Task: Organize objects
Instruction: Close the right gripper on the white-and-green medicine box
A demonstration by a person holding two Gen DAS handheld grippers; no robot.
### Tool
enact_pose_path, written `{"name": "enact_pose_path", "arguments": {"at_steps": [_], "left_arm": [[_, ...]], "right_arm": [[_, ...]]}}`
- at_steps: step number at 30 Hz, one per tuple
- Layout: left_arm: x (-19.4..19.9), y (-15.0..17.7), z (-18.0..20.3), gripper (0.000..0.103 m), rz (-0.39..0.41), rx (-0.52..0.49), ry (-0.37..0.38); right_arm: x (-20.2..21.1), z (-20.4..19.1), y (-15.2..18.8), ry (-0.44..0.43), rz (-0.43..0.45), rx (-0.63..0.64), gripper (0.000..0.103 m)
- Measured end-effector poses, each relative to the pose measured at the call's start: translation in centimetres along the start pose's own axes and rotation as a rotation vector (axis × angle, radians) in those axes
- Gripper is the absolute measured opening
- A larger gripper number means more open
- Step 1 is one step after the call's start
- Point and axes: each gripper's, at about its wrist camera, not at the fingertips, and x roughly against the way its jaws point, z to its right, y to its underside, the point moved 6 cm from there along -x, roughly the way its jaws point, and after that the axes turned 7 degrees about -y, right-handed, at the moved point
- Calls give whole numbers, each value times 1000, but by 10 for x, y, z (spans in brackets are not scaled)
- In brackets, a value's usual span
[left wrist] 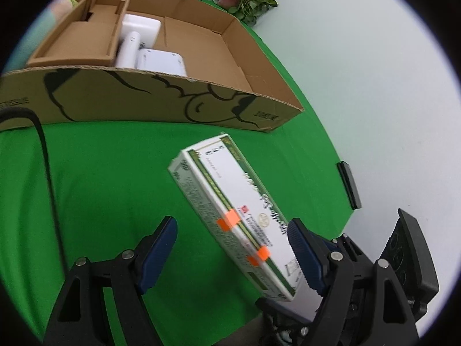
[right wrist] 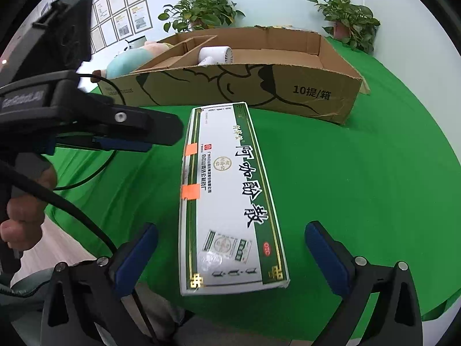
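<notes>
With both the left gripper (left wrist: 232,249) and right gripper (right wrist: 230,252) spread wide around the medicine carton (right wrist: 227,199), gripping nothing, an off-centre squeeze could skid it across the green cloth (right wrist: 360,187).

cardboard box (right wrist: 311,92) — "10提/箱" | medicine carton (right wrist: 230,190) — "阿咖酚散", "OTC"

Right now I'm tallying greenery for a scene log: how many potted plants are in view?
2. One potted plant stands behind the cardboard box's left part; the other potted plant is beyond its right end. More may be hidden outside the frame.

Plush toy (right wrist: 126,60) half behind carton (right wrist: 259,86).
</notes>
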Motion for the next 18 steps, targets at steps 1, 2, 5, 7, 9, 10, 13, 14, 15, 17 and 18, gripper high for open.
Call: {"name": "enact_pose_path", "arguments": {"at_steps": [1,2,5,7,9,10,13,14,15,17,18], "left_arm": [[-2,0,3,79,-4,2,14],[-5,0,5,79,-7,3,27],[-13,0,11,78,-25,12,53],[-16,0,11,77,-32,14,62],[-19,0,11,77,-31,18,66],[-19,0,10,77,-30,22,67],[-20,0,6,77,-22,50,70],[-19,0,4,77,-15,59,67],[-17,0,2,77,-8,68,66],[-17,1,1,77,0,80,71],[-17,1,1,77,-1,80,71]], "right_arm": [[3,-1,1,-6,13,5,102],[5,-3,0,-3,21,12,102],[6,-4,-2,27,34,25,101],[2,-5,-3,20,24,14,89],[-2,-5,-2,29,10,17,78],[-4,-6,0,32,0,20,71],[-10,-9,3,34,-20,25,62],[-11,-10,4,37,-19,24,61],[-11,-12,4,34,-16,20,61],[-11,-14,4,12,-9,7,60],[-11,-16,4,7,-6,3,60]]}}
